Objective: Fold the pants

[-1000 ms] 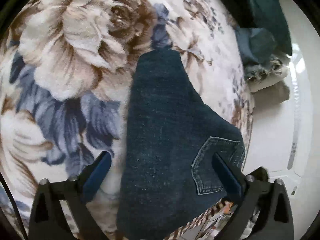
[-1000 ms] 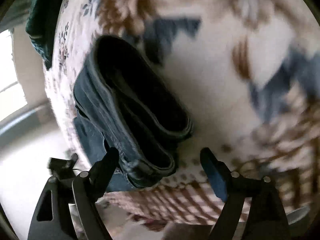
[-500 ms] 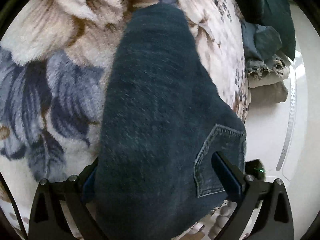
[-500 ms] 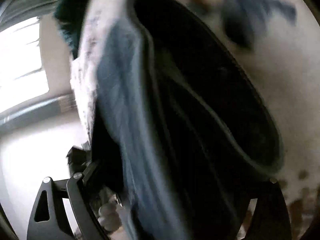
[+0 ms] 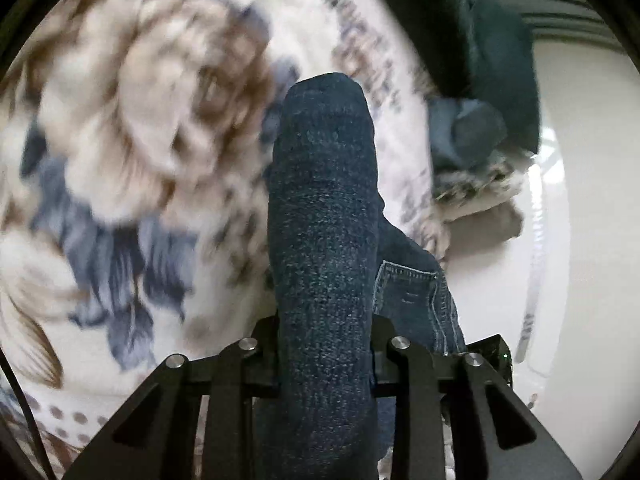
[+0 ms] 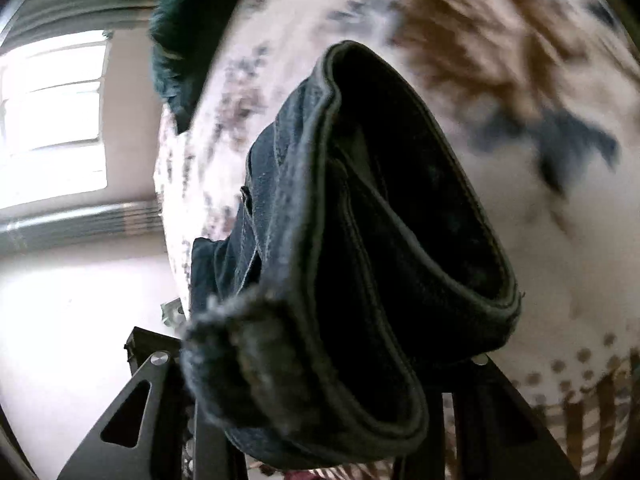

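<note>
Closest in, the left gripper (image 5: pixel 325 344) is squeezed narrow on a thick fold of the jeans (image 5: pixel 324 248); the dark denim bulges up between its black arms and runs forward as a rounded ridge. Just to the right of that ridge a back pocket (image 5: pixel 412 300) with pale stitching hangs lower, at the edge of the bed.

The right gripper (image 6: pixel 320 392) has a hemmed end of the same jeans (image 6: pixel 360 240) draped over its front (the cloth hides its fingers entirely, so I cannot tell whether it is gripping or merely under the bundle). The layered hems gape toward the camera like an open cuff, with a frayed edge at the lower left.

Beneath all this lies a fleecy blanket (image 5: pixel 132 152) printed with big beige and blue-grey roses, blurred in both views; its border shows dots and stripes.

Farther off, at the blanket's far right edge, sits a pile of clothes (image 5: pixel 472 148), dark green on top, blue and cream beneath. Beyond the bed are a white floor (image 5: pixel 592 200) and a bright window (image 6: pixel 52 120).
</note>
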